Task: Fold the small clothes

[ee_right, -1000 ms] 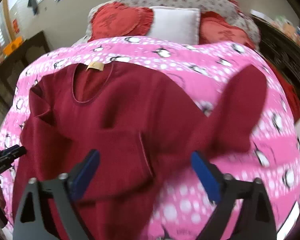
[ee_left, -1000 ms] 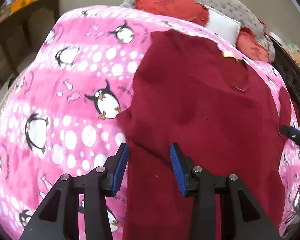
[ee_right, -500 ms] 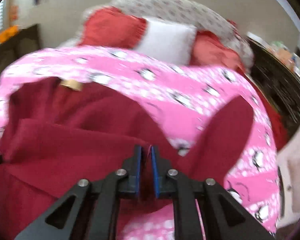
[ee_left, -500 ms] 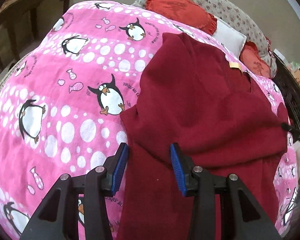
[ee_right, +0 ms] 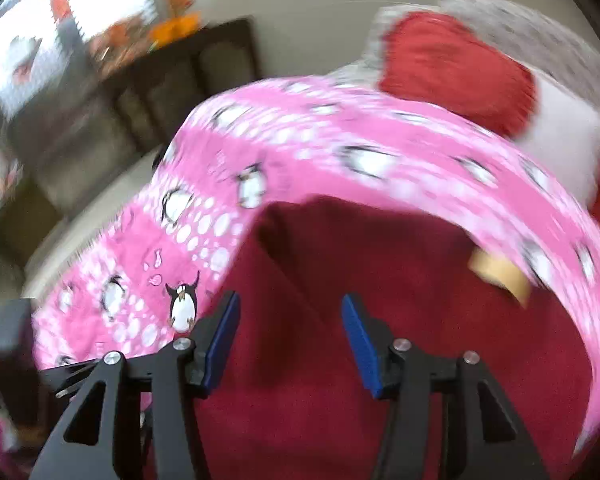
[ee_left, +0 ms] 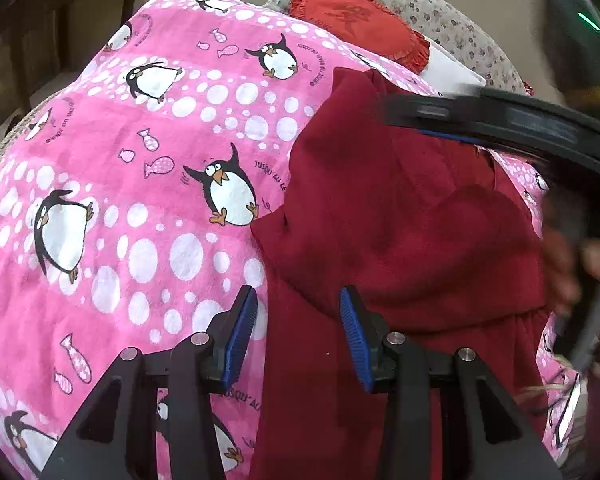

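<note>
A dark red long-sleeved top (ee_left: 400, 208) lies on a pink penguin blanket (ee_left: 140, 200). One sleeve (ee_left: 452, 256) is folded across its body. My left gripper (ee_left: 299, 334) hovers open over the top's left edge, with cloth below the pads but not pinched. The right gripper's blurred black body (ee_left: 500, 120) sweeps over the top's upper part, a hand (ee_left: 588, 264) behind it. In the blurred right wrist view my right gripper (ee_right: 290, 338) is above the top (ee_right: 340, 280), near its tan neck label (ee_right: 496, 276). Its jaws are opening and nothing is between them.
Red heart cushions (ee_left: 356, 20), a white pillow (ee_left: 448, 68) and a floral pillow (ee_left: 452, 20) lie at the head of the bed. Dark wooden furniture (ee_right: 172, 92) stands beyond the bed's left side. Pink blanket spreads wide to the left of the top.
The right gripper shut on the right sleeve, carried it left across the top and let it go. It now swings left over the top, jaws apart. The left gripper barely moved.
</note>
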{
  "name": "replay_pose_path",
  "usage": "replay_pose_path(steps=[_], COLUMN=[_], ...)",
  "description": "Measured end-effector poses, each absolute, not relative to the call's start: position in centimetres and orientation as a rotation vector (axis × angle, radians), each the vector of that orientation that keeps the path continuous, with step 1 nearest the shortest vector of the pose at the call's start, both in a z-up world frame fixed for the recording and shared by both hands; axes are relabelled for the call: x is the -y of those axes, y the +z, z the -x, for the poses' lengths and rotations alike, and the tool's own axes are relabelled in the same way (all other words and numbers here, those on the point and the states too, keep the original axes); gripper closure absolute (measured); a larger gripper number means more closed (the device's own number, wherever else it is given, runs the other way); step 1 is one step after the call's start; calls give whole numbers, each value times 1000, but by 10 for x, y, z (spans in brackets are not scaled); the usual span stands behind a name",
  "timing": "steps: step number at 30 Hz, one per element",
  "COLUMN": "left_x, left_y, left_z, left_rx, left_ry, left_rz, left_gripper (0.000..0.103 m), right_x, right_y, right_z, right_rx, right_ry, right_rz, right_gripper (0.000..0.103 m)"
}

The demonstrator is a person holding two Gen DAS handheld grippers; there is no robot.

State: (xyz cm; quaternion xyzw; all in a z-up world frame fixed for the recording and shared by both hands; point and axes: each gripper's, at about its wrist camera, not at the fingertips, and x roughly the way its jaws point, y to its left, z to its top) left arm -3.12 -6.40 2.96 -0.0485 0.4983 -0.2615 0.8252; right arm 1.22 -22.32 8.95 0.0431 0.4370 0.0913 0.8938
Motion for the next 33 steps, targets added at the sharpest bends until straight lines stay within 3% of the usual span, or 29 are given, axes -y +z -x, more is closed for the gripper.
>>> replay_pose_path(steps=[2,3,4,10,14,15,16,18,22,30,33], left_x=[62,61,59,39,31,29,26,27,41,88,90], left_y=[30,30,32,54,65,69,72,80,86,33,42], left_z=[29,27,26,18,12,11,11,11,7,-12,-7], left_rx=[-1062,-1066,-1067,-1003,-981,-972,-960,-933,-918,-1064,-1045], left_ry=[-564,-569,-575,-551,-525,-524,-522,-515,-546,-457,-447], left_rz=[111,116,123,145,142,151,157,157,148,-41,-55], left_gripper=[81,81,81,81,81,81,81,81,81,79,79], right_x=[207,203,200,175,170,174,180,191,237,345,379], right_y=[77,73,68,87,62,58,59,71,97,51,44], right_z=[-35,-40,-45,-73,-93,-91,-83,-57,29,134,147], right_rx=[-928,-944,-961,-889,-945,-974,-983,-961,-876,-1003,-1018], right_ry=[224,231,245,313,230,225,226,219,102,-413,-425], right_rz=[-45,-27,-12,-76,-110,-150,-182,-182,-159,-54,-239], right_gripper=[49,69,96,96,92,86,73,61,50,50,52])
